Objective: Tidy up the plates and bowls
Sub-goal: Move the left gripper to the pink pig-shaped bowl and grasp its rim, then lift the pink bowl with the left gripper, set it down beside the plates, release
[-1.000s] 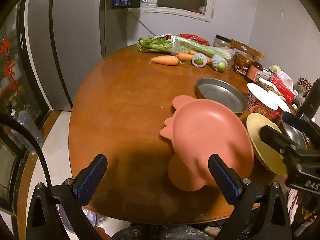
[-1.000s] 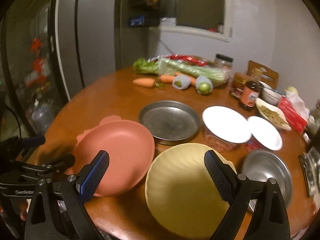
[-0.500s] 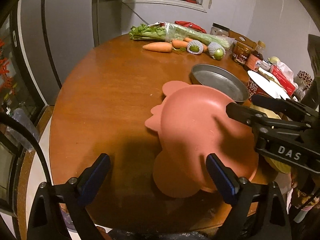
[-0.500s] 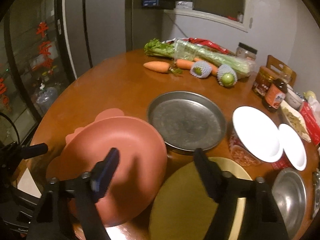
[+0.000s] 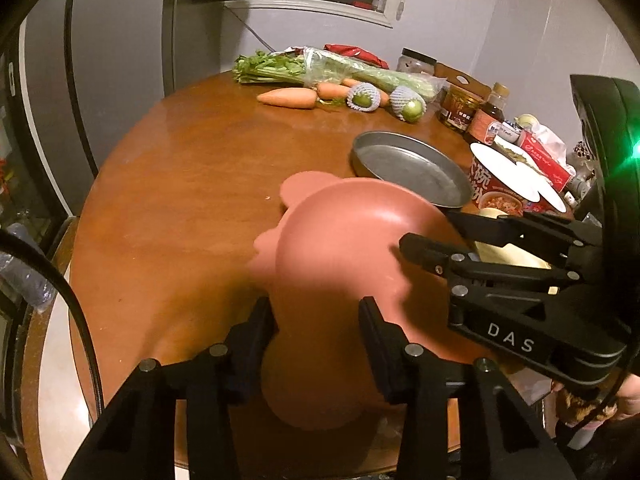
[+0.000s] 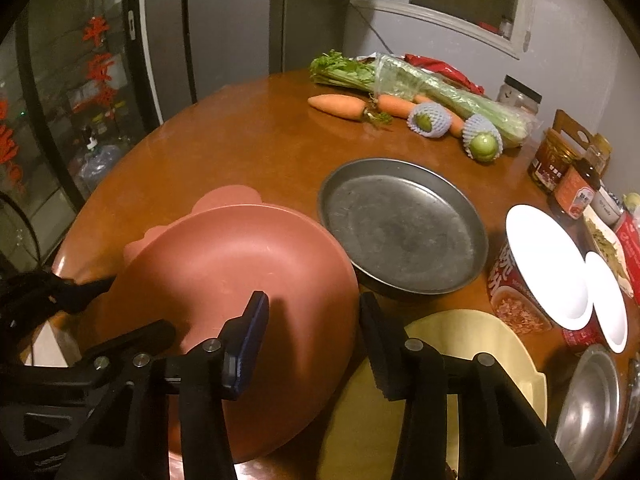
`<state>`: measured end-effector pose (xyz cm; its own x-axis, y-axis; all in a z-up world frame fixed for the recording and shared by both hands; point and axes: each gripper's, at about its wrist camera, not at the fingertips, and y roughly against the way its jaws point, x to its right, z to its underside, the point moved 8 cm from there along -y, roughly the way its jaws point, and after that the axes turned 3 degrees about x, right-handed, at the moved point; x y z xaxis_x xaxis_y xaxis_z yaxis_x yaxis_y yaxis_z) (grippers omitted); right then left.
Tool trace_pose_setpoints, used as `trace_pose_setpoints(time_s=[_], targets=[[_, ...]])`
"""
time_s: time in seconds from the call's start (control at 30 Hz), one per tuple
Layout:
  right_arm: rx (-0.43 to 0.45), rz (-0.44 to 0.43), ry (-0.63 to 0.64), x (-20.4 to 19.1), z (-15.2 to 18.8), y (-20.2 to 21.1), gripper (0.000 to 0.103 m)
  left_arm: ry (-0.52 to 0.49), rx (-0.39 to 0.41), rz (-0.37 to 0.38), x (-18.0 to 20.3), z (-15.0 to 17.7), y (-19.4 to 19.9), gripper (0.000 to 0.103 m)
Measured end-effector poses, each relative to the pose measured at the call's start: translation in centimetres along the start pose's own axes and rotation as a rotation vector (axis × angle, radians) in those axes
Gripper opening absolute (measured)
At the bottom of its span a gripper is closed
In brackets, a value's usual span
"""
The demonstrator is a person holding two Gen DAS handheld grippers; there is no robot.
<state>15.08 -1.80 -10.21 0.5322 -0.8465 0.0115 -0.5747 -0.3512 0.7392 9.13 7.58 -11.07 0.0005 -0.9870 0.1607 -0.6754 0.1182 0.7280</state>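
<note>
Closest to me in the left wrist view, my left hand-held gripper (image 5: 316,320) straddles the near rim of the pink bowl (image 5: 352,232). Its jaws are closing with that rim between them, though I cannot tell whether the pads press on it. The bowl is tilted, its open face turned toward the right, above a flat pink plate (image 5: 308,190) with a scalloped edge that lies on the round wooden bench (image 5: 192,168).

In the right wrist view, my right hand-held gripper (image 6: 314,340) reaches over the right edge of the same pink bowl (image 6: 224,272), one finger over the inside and the other outside it, above the yellow plate (image 6: 472,344). Its jaws are closing too, with the edge between them, and contact is unclear. The yellow plate lies just beside the bowl at the near edge of the bench. A shiny metal bowl (image 6: 588,400) sits to its right.

Further back, a grey metal pan (image 6: 404,228) sits just behind the pink bowl. To its right stands an instant noodle tub (image 6: 516,300), with two white dishes (image 6: 548,260) beside it. Jars and a sauce bottle (image 6: 576,192) crowd the right rim.

At the far side lie carrots (image 6: 340,106), two green fruits in foam netting (image 6: 428,122) and a bunch of celery (image 6: 400,76) in a plastic sleeve.
</note>
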Motion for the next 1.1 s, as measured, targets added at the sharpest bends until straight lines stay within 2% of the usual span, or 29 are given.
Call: trace_pose_setpoints(time_s=[0.07, 0.1, 0.33, 0.7, 1.1], targets=[[-0.006, -0.006, -0.013, -0.1, 0.0, 0.0, 0.047, 0.01, 0.006, 0.008, -0.3, -0.2, 0.1, 0.035], [-0.007, -0.007, -0.015, -0.2, 0.1, 0.0, 0.047, 0.015, 0.007, 0.009, -0.5, -0.3, 0.1, 0.035], [0.001, -0.052, -0.046, -1.6, -0.6, 0.3, 0.047, 0.046, 0.038, -0.026, -2.9, -1.8, 0.6, 0.035], [0.02, -0.135, -0.133, -4.1, -4.1, -0.8, 0.047, 0.044, 0.052, -0.091, -6.8, -5.5, -0.5, 0.035], [0.007, -0.133, -0.194, -4.1, -5.2, -2.9, 0.047, 0.033, 0.036, -0.09, -8.3, -7.9, -3.3, 0.035]])
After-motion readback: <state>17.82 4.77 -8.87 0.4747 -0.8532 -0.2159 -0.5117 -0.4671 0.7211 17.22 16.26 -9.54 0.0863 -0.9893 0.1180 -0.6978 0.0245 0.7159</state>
